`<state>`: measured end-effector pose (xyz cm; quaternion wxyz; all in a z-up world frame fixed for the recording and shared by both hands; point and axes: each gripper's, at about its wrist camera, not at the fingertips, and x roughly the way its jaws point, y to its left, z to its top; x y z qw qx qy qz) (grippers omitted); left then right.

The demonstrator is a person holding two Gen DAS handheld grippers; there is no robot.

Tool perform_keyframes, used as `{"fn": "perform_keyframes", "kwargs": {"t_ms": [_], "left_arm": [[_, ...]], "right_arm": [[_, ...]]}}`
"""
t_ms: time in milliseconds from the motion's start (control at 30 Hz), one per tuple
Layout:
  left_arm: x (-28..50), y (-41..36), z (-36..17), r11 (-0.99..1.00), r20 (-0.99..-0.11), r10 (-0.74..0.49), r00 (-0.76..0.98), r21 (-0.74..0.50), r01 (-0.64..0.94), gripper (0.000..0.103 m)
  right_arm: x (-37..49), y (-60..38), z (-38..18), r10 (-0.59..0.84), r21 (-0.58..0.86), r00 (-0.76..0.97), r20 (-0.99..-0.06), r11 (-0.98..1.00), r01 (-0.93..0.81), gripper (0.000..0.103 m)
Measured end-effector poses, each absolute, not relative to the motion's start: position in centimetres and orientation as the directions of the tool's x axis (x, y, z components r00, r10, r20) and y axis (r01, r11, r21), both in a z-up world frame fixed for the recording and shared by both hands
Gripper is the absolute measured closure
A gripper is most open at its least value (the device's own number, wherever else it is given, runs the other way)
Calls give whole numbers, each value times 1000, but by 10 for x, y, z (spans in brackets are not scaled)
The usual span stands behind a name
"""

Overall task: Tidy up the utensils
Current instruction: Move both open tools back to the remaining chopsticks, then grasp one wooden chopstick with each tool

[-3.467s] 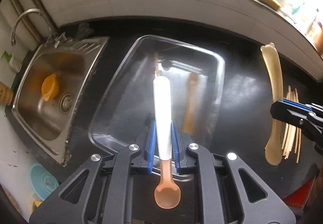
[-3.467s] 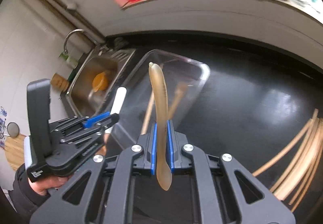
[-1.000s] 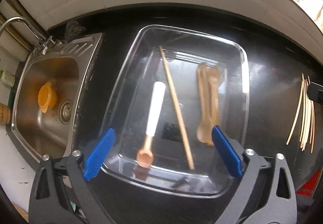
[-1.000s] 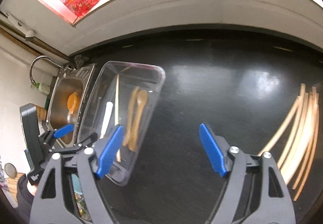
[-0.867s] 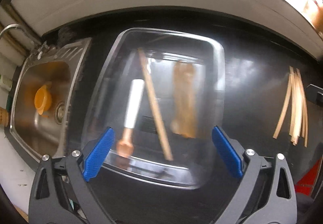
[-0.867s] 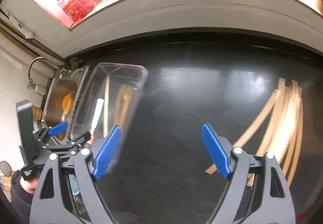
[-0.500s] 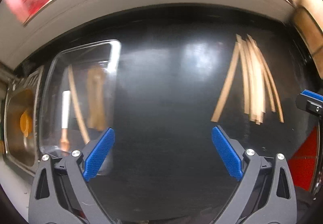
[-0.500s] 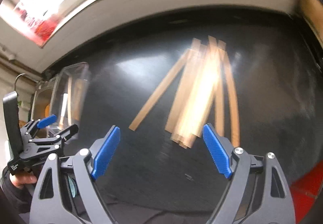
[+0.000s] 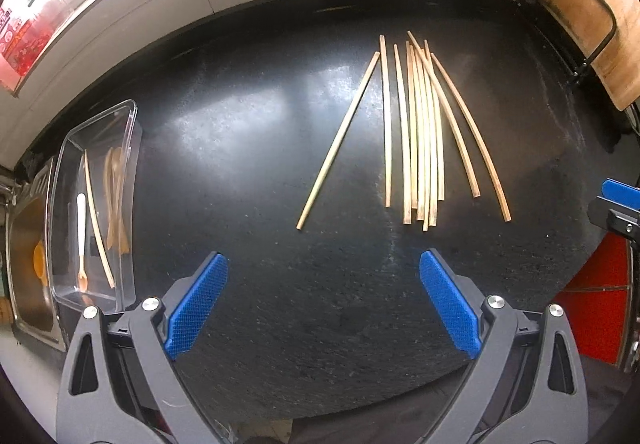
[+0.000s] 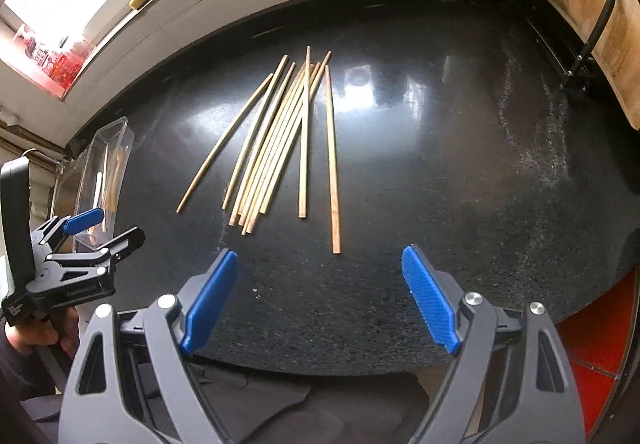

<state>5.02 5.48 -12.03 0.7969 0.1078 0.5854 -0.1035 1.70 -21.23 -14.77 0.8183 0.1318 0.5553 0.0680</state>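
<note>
tabletop (image 9: pixel 248 148): black, glossy | clear bin (image 9: pixel 132 124): far left by sink (image 9: pixel 24 244), holds spoons and one chopstick | loose chopsticks (image 9: pixel 420 136): fanned mid-tabletop | left tongs (image 9: pixel 320 308): spread, empty | right tongs (image 10: pixel 320 304): spread, empty, short of the chopsticks

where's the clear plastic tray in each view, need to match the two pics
Left wrist view: the clear plastic tray sits at the far left edge, beside the sink, with spoons and one chopstick inside.
Right wrist view: the tray is small at the left, behind the left gripper.
Shared landmark: the loose chopsticks fanned out on the black counter, right of the tray in both.
</note>
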Motion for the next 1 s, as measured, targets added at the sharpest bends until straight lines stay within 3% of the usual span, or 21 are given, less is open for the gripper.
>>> {"fn": "perform_keyframes", "kwargs": {"t_ms": [233, 600, 1000], "left_arm": [[53, 55, -134, 947, -953, -33, 300, 66, 314, 9], [76, 82, -225, 911, -972, -31, 234, 69, 407, 8], [133, 66, -224, 883, -954, -120, 275, 25, 469, 6]], "right_arm": [[25, -205, -166, 220, 225, 337, -915, 974, -22, 21], [29, -187, -264, 91, 78, 216, -972, 995, -68, 19], [84, -182, -260, 47, 34, 300, -953, 998, -48, 19]]}}
